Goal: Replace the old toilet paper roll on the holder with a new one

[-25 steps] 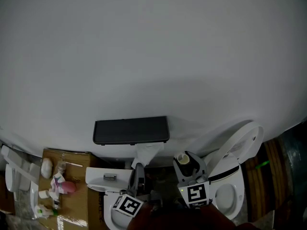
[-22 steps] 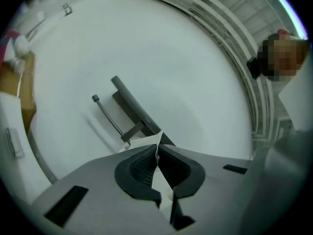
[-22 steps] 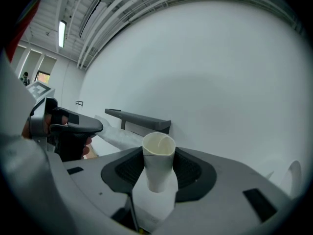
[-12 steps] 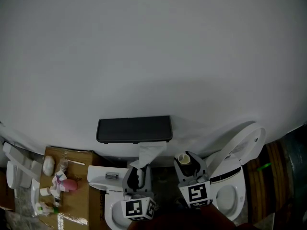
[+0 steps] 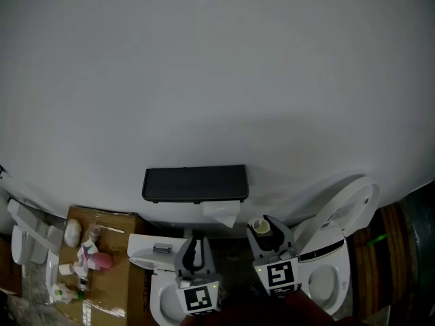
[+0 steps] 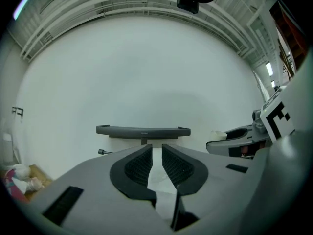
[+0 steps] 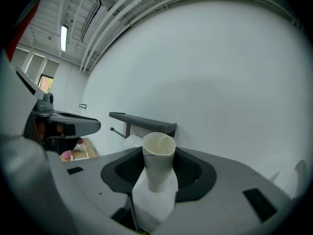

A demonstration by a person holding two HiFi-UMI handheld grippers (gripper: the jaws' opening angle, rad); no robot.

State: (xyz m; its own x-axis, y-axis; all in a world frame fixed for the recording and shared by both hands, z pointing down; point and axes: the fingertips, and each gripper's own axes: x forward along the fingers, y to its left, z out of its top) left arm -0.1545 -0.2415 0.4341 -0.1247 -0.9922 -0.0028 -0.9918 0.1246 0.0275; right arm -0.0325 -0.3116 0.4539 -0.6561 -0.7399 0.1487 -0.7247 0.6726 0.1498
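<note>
A dark holder shelf (image 5: 195,183) is fixed to the white wall, and a short tail of white paper (image 5: 222,212) hangs under its right half. My left gripper (image 5: 194,248) points level at the wall just below the shelf (image 6: 143,130). Its jaws are closing to a narrow gap, and I see nothing gripped between the pads (image 6: 138,164). To its right, my right gripper (image 5: 262,228) is shut on an old cardboard tube (image 7: 158,163) that stands upright with a scrap of white paper wrapped round its lower end. The holder's rod (image 7: 117,132) shows under the shelf.
A toilet with its lid (image 5: 348,206) raised stands at the right. A white cistern top (image 5: 151,252) lies under my left gripper. A cardboard box (image 5: 112,280) with several small bottles sits at the lower left.
My left gripper rolled upright and let go of the paper tail, which now hangs short under the shelf. The right gripper kept still with the tube.
</note>
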